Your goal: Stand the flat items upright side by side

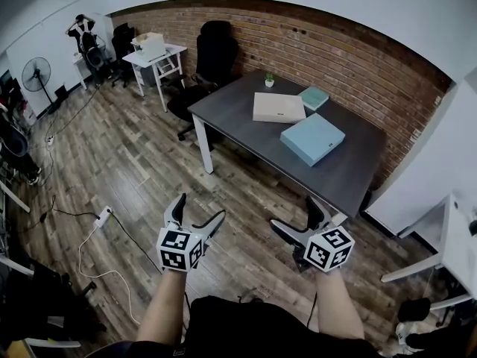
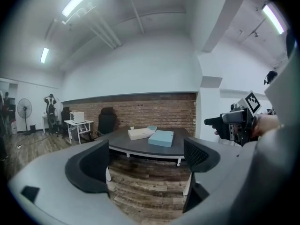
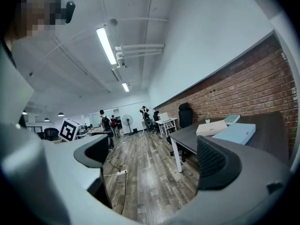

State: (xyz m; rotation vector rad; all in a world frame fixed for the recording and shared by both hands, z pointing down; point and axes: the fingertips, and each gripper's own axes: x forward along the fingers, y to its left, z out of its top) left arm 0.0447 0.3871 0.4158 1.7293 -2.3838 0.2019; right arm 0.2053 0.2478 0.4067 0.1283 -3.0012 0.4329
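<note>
Three flat items lie on the dark grey table (image 1: 350, 171): a cream box (image 1: 278, 107), a larger light blue box (image 1: 312, 139) and a small teal book (image 1: 314, 98). All three lie flat, close together. Both grippers hang over the wooden floor, well short of the table. My left gripper (image 1: 198, 211) is open and holds nothing. My right gripper (image 1: 296, 218) is open and holds nothing as well. The left gripper view looks between wide jaws at the cream box (image 2: 139, 134) and the blue box (image 2: 161, 138) far ahead. In the right gripper view the blue box (image 3: 236, 133) lies at the right.
A small potted plant (image 1: 269, 80) stands at the table's far end. A black office chair (image 1: 216, 51) is behind the table, and a white desk (image 1: 155, 54) stands further left. A power strip (image 1: 103, 215) with a cable lies on the floor. Another white table (image 1: 455, 237) is at the right.
</note>
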